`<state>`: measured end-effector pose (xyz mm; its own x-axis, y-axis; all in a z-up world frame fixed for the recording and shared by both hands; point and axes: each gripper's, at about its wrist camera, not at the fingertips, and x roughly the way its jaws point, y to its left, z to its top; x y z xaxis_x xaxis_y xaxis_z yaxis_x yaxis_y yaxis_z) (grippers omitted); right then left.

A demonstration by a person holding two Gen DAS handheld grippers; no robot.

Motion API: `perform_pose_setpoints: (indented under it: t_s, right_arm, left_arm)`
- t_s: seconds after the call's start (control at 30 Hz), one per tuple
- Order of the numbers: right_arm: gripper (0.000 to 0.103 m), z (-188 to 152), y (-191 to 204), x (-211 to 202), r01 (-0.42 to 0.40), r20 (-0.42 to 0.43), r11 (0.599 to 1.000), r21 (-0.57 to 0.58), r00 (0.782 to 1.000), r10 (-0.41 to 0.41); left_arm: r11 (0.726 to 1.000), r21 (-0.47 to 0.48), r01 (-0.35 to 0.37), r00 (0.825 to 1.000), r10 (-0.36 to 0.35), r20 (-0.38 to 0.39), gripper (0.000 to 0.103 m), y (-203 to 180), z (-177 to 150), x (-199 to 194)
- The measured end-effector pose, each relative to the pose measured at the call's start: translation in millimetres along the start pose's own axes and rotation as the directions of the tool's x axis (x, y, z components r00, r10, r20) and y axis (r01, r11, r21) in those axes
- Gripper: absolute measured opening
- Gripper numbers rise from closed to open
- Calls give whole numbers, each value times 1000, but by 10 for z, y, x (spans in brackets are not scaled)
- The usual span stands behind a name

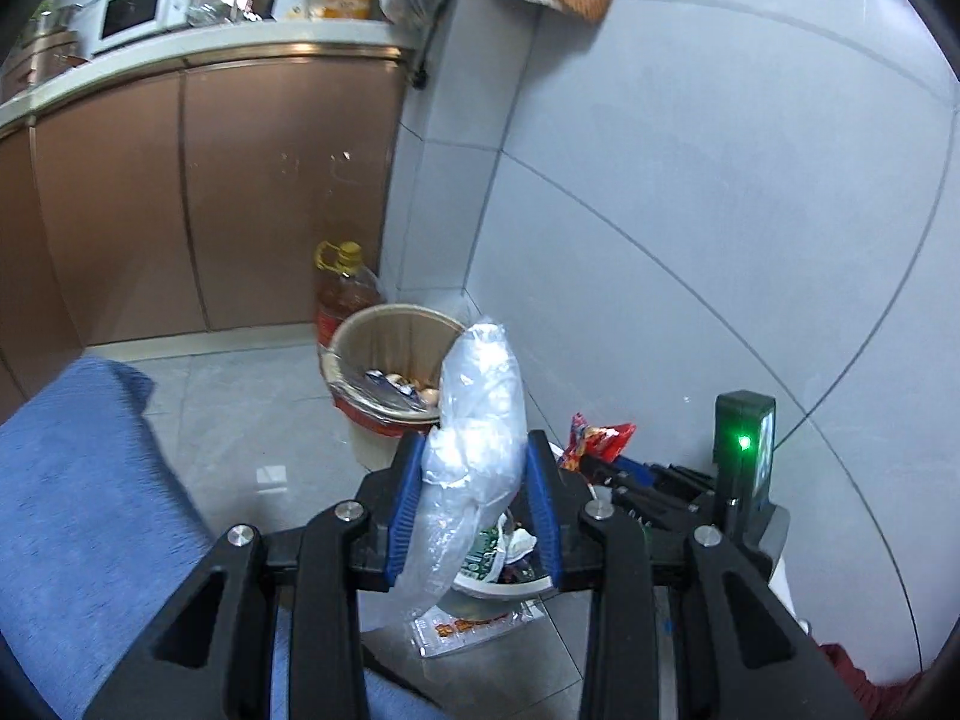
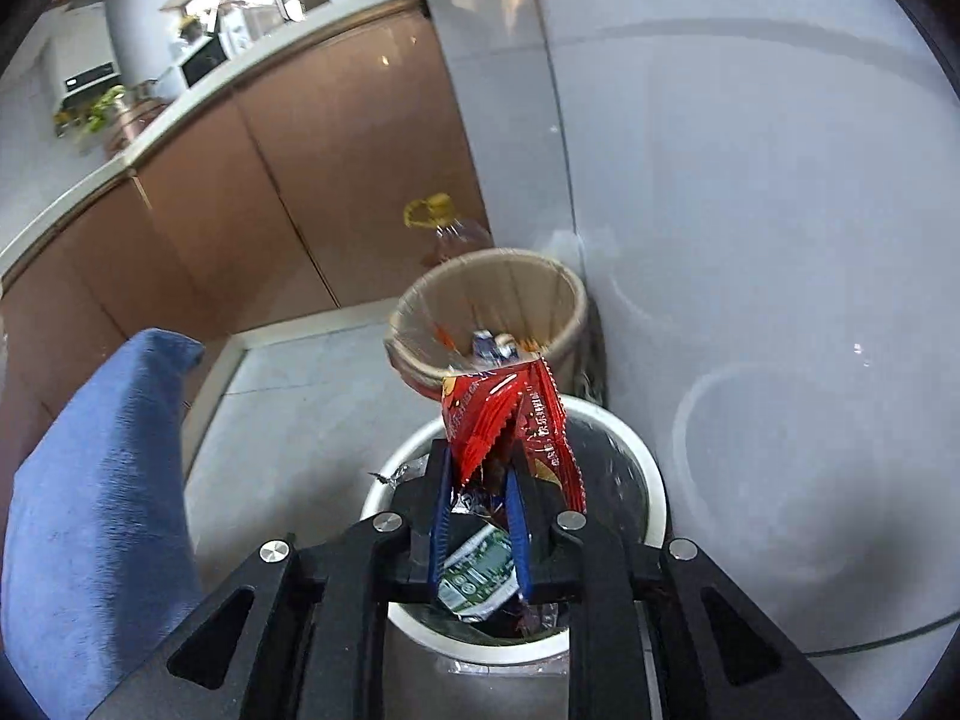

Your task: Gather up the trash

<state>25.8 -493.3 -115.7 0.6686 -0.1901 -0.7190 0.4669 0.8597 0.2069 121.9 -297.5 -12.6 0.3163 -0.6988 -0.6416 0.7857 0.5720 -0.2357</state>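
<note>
Left wrist view showed the left gripper pinching a crumpled clear plastic bag above the white bin, with a beige bin farther off by the cabinet. Right wrist view showed the right gripper nearly closed, pinching a red snack wrapper over the white bin's rim, where other trash lay.
</note>
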Motion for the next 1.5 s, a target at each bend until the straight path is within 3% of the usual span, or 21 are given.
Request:
perform_pose_setpoints:
  t_s: [0.13,0.27,0.4,0.53,0.73,0.93,1.1,1.2,1.5]
  right_arm:
    - [19,-16,-134,137,27,-18,999,27,999,-26]
    - [36,-66,-308,181,32,-21,996,85,999,-30]
    - [43,-134,-362,222,20,-29,994,111,999,-17]
    - [45,-183,-348,260,8,-38,994,109,999,-4]
    - [50,-240,-358,260,19,-47,993,113,999,-14]
    - [55,-226,-320,245,24,-41,994,108,999,-19]
    - [57,-168,-138,85,20,-7,997,78,1000,-20]
    - [65,-96,39,-127,26,40,999,45,999,-28]
    - [88,-102,781,-756,1,126,996,-88,992,10]
  left_arm:
    - [999,-13,35,997,-36,-69,32,-63,56,507]
    - [999,-17,44,989,-46,-142,34,-132,27,958]
    - [996,-52,66,976,-75,-203,35,-180,-38,1307]
    - [995,-68,69,968,-83,-235,44,-206,-81,1483]
    - [992,-107,65,967,-89,-239,47,-134,-86,1579]
    - [990,-132,53,977,-79,-198,48,12,-83,1382]
    - [991,-131,9,990,-27,-136,48,113,-89,1062]
    - [993,-112,-41,996,32,-77,48,156,-85,768]
    - [977,-78,-200,979,203,23,49,303,-423,-178]
